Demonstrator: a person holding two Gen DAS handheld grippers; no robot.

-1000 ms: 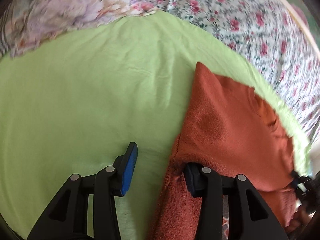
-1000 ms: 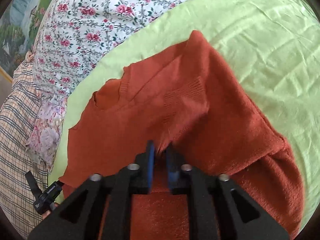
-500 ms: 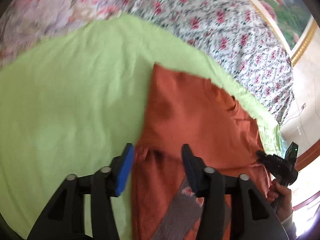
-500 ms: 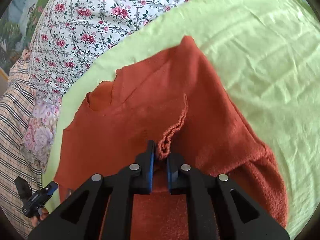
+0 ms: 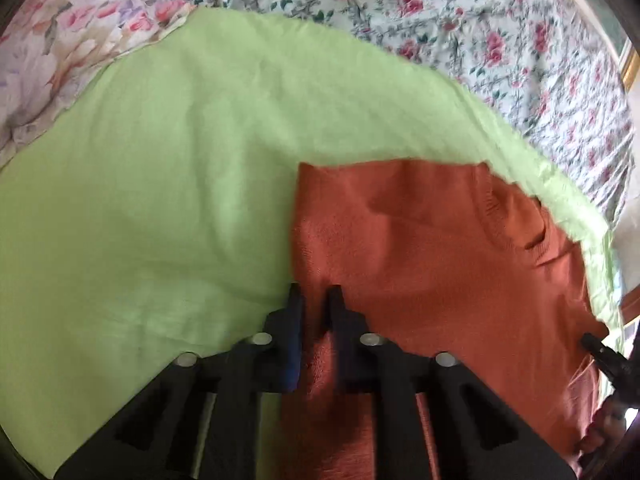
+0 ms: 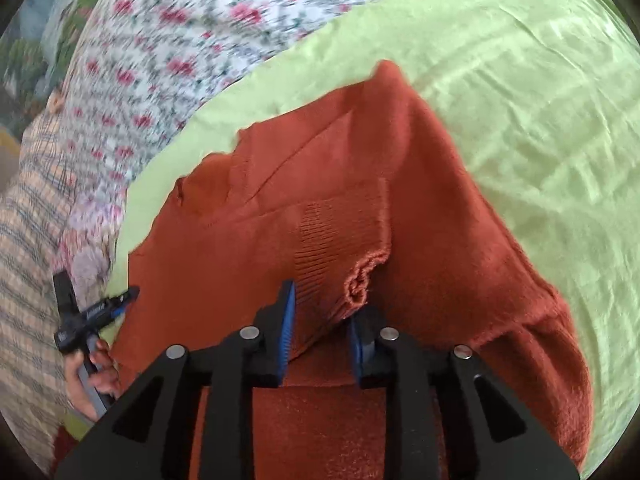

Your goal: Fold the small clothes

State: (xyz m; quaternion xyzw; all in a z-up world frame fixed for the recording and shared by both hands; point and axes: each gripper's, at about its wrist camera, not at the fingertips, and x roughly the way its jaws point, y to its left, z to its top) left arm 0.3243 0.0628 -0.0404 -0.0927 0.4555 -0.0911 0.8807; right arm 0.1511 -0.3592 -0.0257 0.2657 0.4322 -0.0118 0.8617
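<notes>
Rust knit sweater (image 5: pixel 420 248) spread on green sheet (image 5: pixel 160 200). Left gripper (image 5: pixel 314 300) clamped on sweater's left edge. Right gripper (image 6: pixel 322 304) parted; ribbed sleeve cuff (image 6: pixel 344 244) lying loose between pads. Sleeve fold judged in hand; side panel to be folded inward next.

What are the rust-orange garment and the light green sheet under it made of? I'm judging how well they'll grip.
Rust-orange garment: apparently a soft matte knit, with a ribbed cuff and fuzzy surface. Light green sheet: probably thin woven cotton, smooth and finely creased; fibre uncertain.
</notes>
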